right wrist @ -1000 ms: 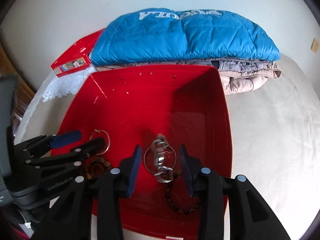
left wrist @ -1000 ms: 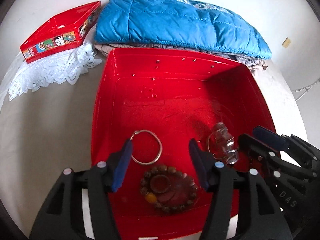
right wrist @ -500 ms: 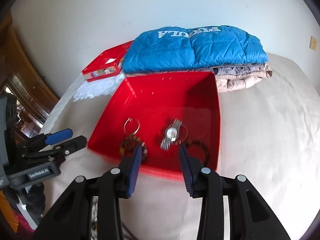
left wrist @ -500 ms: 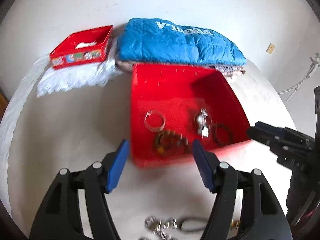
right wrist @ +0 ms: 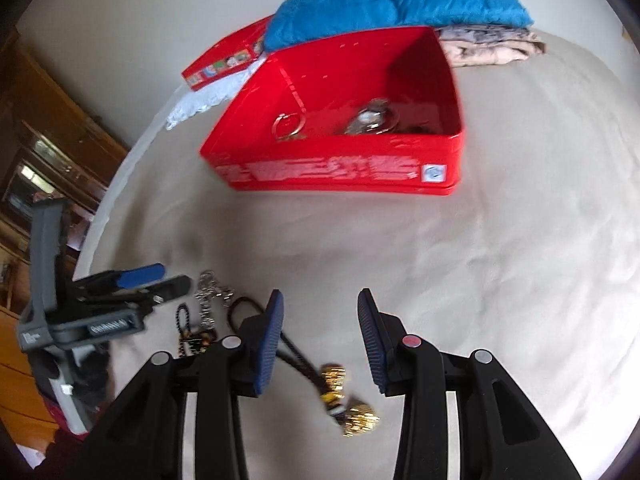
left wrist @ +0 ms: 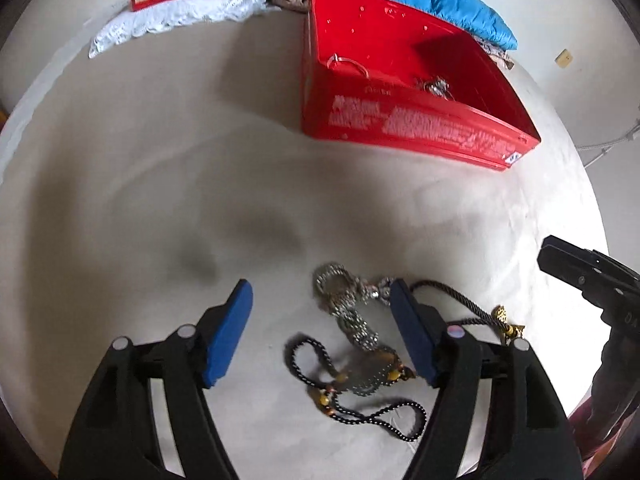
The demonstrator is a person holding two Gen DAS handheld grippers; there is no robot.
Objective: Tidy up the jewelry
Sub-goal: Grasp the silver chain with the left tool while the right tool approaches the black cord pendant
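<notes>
Left wrist view: my left gripper wide open, holding nothing, over tangle on bed: silver chain, black beads. Right gripper also spread, empty, above gold pendant on black cord. Red tin well beyond, already holds ring and other pieces. Judge: pick stage for next item. Next: lower left, close on silver chain alone, clear of beads.

Both wrist views look down and forward over the bed, close above the jewelry pile. Each faces the red tin farther off. The right view shows the left gripper at its left edge.
</notes>
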